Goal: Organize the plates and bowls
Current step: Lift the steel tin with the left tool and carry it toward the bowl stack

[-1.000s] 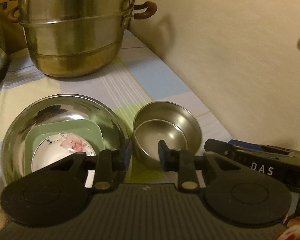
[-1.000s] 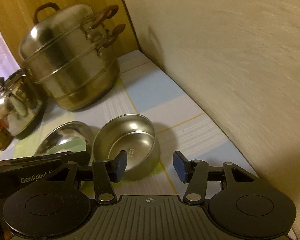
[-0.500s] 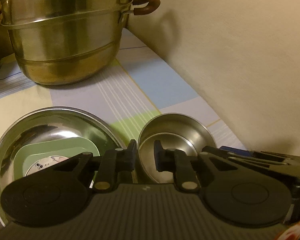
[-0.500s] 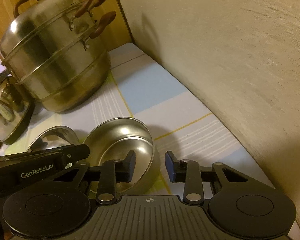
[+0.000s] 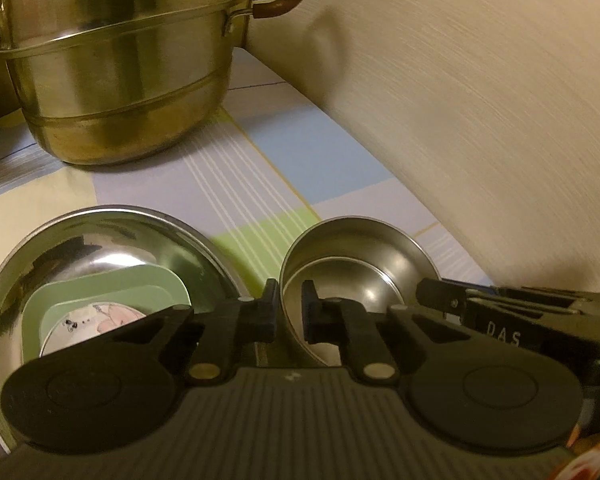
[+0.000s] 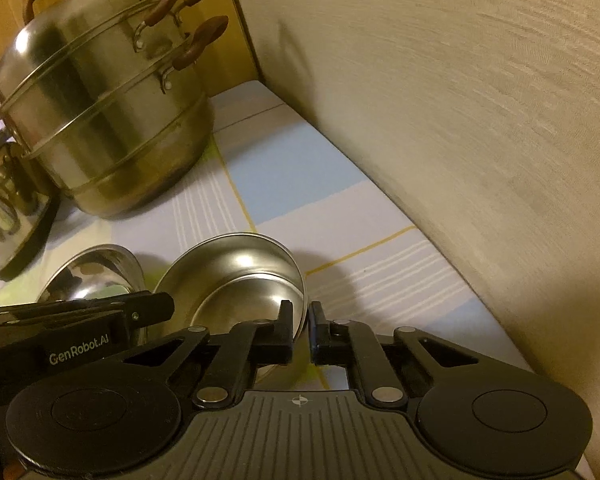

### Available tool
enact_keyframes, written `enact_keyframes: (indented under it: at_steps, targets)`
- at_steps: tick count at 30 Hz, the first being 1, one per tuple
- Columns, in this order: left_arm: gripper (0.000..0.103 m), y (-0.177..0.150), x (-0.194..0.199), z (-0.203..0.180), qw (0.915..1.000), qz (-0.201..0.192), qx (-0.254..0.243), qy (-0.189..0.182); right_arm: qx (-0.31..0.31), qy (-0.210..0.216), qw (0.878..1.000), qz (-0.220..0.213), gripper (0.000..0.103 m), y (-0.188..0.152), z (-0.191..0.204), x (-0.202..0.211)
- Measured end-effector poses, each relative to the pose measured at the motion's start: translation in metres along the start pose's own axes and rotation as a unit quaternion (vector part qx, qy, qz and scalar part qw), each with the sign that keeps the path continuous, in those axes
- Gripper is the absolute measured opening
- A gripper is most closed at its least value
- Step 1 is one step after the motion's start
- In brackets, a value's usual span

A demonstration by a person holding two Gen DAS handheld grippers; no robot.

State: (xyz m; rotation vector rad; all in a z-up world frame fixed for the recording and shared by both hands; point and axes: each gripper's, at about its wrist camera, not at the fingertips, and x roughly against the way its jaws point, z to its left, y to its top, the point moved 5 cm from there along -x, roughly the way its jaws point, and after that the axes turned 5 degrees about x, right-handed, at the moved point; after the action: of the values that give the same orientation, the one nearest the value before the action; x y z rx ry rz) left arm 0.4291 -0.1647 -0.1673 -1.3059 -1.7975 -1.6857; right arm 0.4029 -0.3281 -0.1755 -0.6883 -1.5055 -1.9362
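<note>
A small steel bowl (image 5: 364, 256) sits on the checked cloth next to a large steel bowl (image 5: 112, 236). The large bowl holds a green square plate (image 5: 112, 288) with a white patterned dish (image 5: 92, 318) in it. My left gripper (image 5: 289, 312) is shut on the small bowl's left rim. My right gripper (image 6: 301, 326) is shut on the same small bowl (image 6: 240, 276) at its right rim. The bowl looks tilted in the right wrist view. The large bowl also shows there (image 6: 96, 268).
A tall stacked steel steamer pot (image 5: 120, 68) with brown handles stands at the back; it also shows in the right wrist view (image 6: 100, 116). A steel kettle (image 6: 4, 208) is at the left. A beige wall (image 5: 480, 100) runs along the right side of the cloth (image 5: 240, 184).
Both grippers went from open to shut on opposite rims of the small steel bowl. Both cameras moved closer and lower towards the bowl, which now looks tilted.
</note>
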Motion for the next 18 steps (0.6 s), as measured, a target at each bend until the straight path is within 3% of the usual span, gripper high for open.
enact_keyframes:
  at_steps: [18]
  targets:
    - [0.010,-0.043,0.059,-0.008,0.9996,0.000,0.028,-0.003,0.003,0.023,1.000,-0.002,0.008,-0.029,0.000,0.066]
